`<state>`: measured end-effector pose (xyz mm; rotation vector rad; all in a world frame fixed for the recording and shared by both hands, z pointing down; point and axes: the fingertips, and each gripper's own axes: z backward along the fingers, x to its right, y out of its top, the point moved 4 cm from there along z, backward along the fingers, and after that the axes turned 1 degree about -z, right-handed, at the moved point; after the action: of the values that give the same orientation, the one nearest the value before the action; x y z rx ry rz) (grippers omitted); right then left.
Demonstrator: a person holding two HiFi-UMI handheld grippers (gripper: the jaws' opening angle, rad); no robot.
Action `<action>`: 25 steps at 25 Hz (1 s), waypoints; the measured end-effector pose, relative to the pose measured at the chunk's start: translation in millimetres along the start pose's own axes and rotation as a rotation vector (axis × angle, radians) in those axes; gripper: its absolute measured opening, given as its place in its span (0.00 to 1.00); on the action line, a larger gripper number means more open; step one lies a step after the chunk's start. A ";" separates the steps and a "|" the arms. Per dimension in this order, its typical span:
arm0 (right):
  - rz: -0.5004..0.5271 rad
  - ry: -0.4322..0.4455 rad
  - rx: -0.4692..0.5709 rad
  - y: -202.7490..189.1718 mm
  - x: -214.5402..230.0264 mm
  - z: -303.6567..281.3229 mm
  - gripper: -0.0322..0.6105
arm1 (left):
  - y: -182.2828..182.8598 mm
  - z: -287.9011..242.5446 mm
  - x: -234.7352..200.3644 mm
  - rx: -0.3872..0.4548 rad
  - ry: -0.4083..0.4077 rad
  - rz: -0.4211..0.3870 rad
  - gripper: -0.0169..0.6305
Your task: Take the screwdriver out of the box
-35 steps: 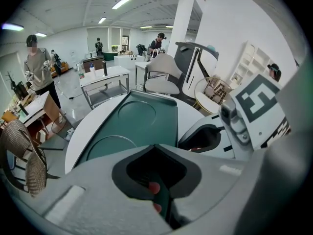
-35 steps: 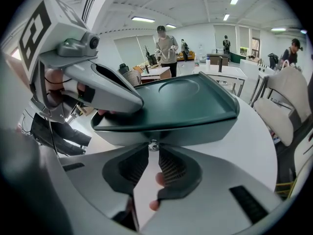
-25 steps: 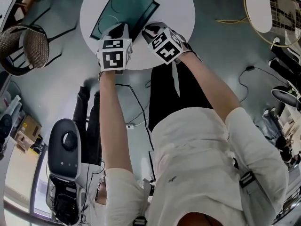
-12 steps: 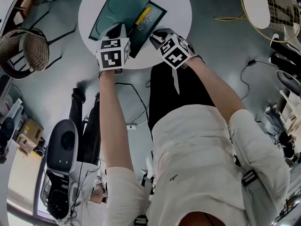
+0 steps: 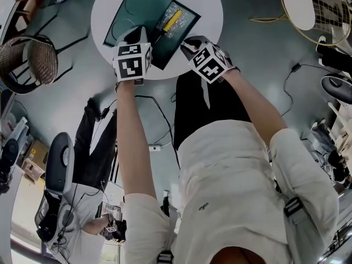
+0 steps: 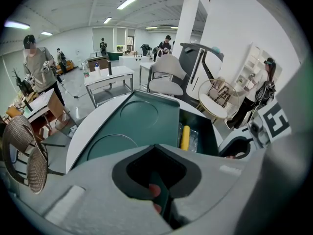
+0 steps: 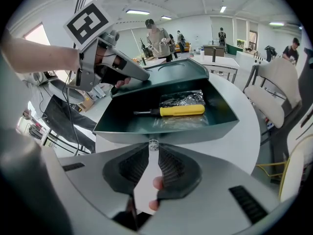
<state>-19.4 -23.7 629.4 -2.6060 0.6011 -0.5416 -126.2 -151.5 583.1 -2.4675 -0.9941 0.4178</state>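
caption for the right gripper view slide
Right gripper pinching the knob of the open drawer, yellow screwdriver inside, left gripper clamping the box top.

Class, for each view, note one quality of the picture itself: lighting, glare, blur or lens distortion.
Head view: dim and greyish, the scene's edges curved by the wide lens. Left gripper view: black fisheye corners; the left gripper, shut on the dark green box lid, looks soft up close. Right gripper view: ceiling lights glare; the yellow-handled screwdriver is sharp.
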 end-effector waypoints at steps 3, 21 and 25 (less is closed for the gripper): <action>-0.009 0.011 -0.003 -7.8 -1.5 2.7 0.16 | -0.1 0.3 -0.6 0.001 0.002 -0.001 0.04; -0.029 0.058 -0.007 -20.8 6.6 13.6 0.16 | -1.5 1.7 0.6 0.005 0.016 0.007 0.04; -0.042 0.022 0.004 -25.9 16.1 35.5 0.10 | -0.1 0.5 0.2 0.001 0.007 0.027 0.04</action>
<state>18.3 0.5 616.1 -2.6167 0.5532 -0.5846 -126.3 -151.2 582.7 -2.4818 -0.9589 0.4183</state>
